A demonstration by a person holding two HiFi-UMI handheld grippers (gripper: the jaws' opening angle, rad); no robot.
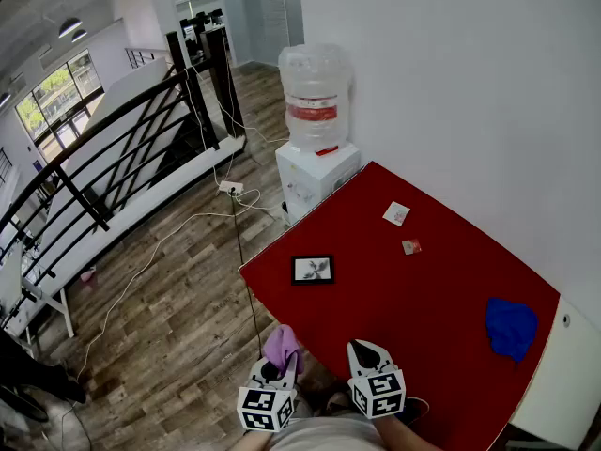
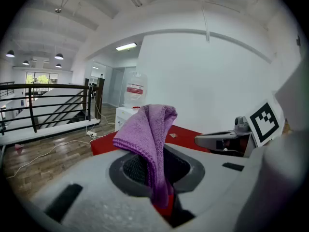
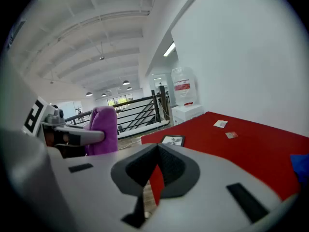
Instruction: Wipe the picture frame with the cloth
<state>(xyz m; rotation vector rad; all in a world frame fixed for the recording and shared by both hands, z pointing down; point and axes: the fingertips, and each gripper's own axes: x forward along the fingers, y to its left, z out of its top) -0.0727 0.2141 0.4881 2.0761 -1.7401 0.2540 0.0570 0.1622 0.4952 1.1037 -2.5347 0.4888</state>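
Approach step: left tool (image 1: 274, 372) clamps the cloth (image 1: 281, 345), right tool (image 1: 366, 350) closed and empty, both well short of the picture frame (image 1: 312, 270); next, reach forward.

White wall (image 1: 451, 83), wood floor (image 1: 169, 289), black railing (image 1: 94, 144), water dispenser (image 1: 315, 172), red table (image 1: 423, 289), bright windows (image 1: 56, 97)

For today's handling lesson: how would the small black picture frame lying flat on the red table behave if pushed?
Lying flat on the smooth red table, the small black picture frame would probably slide, not tip. It looks thin and rigid, so likely light. It sits near the table's edge; a push that way might drop it.
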